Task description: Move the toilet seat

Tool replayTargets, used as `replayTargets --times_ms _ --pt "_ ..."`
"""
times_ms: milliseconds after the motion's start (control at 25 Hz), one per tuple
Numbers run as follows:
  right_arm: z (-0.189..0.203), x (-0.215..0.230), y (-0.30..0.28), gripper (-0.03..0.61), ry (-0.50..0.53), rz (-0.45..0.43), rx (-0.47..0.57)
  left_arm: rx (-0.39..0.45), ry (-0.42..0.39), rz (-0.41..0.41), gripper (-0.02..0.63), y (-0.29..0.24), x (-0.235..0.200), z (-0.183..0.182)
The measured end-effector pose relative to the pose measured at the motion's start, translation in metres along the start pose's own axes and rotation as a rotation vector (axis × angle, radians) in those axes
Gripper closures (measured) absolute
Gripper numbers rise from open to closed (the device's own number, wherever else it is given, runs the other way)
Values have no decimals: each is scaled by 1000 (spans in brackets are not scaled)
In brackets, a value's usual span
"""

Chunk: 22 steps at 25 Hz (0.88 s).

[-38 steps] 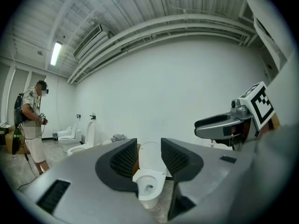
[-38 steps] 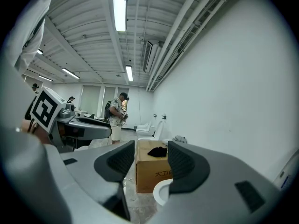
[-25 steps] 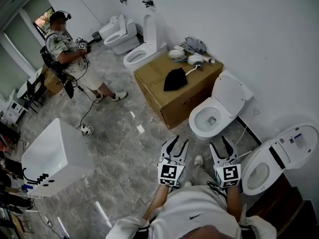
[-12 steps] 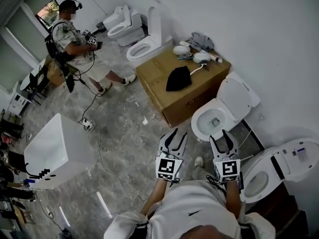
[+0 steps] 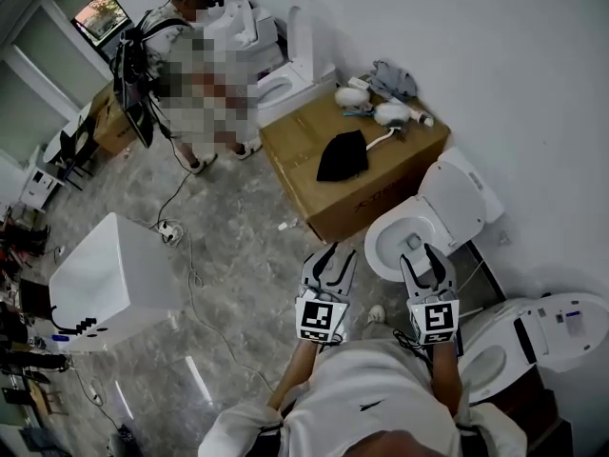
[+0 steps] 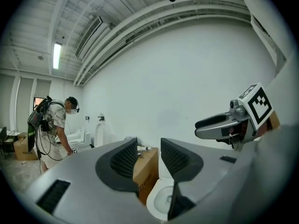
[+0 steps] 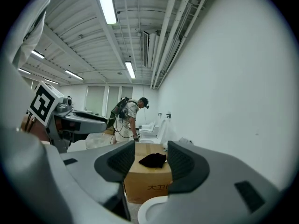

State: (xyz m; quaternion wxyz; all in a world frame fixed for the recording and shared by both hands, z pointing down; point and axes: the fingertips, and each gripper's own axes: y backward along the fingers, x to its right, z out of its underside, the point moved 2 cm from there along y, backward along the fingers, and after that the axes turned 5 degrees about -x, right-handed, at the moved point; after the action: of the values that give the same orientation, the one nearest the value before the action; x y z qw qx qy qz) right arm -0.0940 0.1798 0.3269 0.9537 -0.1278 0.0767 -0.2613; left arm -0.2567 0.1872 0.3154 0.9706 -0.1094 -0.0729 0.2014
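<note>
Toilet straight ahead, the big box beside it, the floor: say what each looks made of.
Toilet: glossy white, smooth, likely glazed ceramic; the raised lid may be plastic.
Box: matte brown cardboard, print on its side.
Floor: grey veined and shiny with light streaks, probably polished stone or marble-look tile.

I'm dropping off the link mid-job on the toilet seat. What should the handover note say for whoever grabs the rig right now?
Left gripper: shut, empty, held out in front.
Right gripper: empty, fingers closing, above the bowl's near rim.
Toilet seat: straight ahead, looks down on the bowl; lid up against the wall; cardboard box beside it.
Done: nothing gripped yet.
Left: reach the seat, grip it, move it.
</note>
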Motion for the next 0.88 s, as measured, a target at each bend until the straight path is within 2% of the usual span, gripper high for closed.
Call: replayTargets --times_ms 440,880 --pt "-4 59 -42 345 -19 -24 -5 -29 -9 -16 439 -65 0 -15" --pt "4 86 -68 348 -45 1 -29 -43 -17 14 439 -111 -8 -16"
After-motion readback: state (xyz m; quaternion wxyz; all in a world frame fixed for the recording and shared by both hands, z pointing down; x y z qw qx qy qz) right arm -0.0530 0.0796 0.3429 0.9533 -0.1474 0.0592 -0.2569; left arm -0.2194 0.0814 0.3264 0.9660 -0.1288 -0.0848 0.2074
